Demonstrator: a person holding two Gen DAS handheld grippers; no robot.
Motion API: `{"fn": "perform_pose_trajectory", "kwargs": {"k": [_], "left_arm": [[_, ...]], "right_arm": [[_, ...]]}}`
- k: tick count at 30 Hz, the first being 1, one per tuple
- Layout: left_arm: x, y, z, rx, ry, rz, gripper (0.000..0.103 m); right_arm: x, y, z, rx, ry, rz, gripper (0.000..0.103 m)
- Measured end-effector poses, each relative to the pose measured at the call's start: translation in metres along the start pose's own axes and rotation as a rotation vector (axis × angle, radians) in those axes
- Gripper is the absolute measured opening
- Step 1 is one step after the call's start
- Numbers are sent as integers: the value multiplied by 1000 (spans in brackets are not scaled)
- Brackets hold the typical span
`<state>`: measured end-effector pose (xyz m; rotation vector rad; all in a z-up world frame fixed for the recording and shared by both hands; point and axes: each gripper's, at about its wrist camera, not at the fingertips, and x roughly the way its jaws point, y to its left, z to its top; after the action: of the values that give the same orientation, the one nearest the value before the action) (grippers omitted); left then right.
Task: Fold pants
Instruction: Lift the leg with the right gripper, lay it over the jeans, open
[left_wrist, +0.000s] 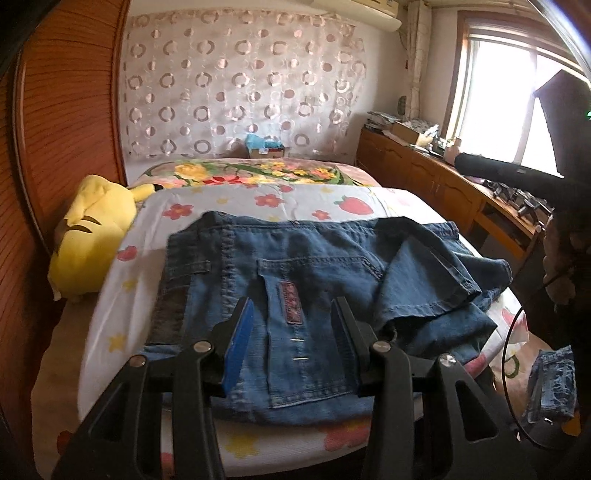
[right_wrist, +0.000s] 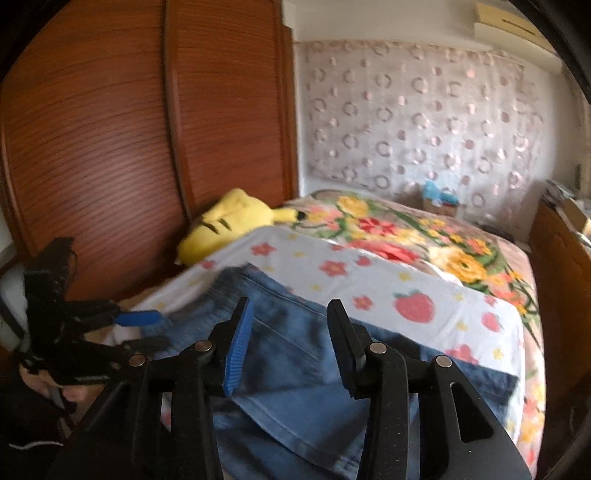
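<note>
Blue jeans (left_wrist: 314, 266) lie partly folded on a white flowered sheet (left_wrist: 258, 201) over the bed, back pocket up, with a leg end doubled over on the right. My left gripper (left_wrist: 291, 302) hovers over the pocket, jaws apart, nothing pinched. In the right wrist view the jeans (right_wrist: 295, 354) fill the near bed, blurred. My right gripper (right_wrist: 289, 302) stands open above them, holding nothing. The left gripper (right_wrist: 155, 330) shows there at the jeans' left edge, fingers apart.
A yellow plush toy (left_wrist: 92, 236) lies at the bed's left side against a wooden wardrobe (left_wrist: 70, 122). A low wooden cabinet (left_wrist: 443, 177) with clutter runs along the right under the window. A small box (left_wrist: 266, 147) sits at the bed's far end.
</note>
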<state>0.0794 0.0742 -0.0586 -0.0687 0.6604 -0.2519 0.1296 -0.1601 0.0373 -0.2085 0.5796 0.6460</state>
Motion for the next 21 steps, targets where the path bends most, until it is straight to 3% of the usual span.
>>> {"fn": "perform_pose_trajectory", "kwargs": {"k": [5,8,21], "left_arm": [[14,-18,-3,26,28,-34,42],[21,-29,-6,39,47,-65,42],[55,-56,-19,91,134,-120,42]], "right_arm": [[2,-32,-32,59,65,-53,46],[4,-41,-50,78,102,-71,58],[17,-55,-101,165,195,-53,60]]}}
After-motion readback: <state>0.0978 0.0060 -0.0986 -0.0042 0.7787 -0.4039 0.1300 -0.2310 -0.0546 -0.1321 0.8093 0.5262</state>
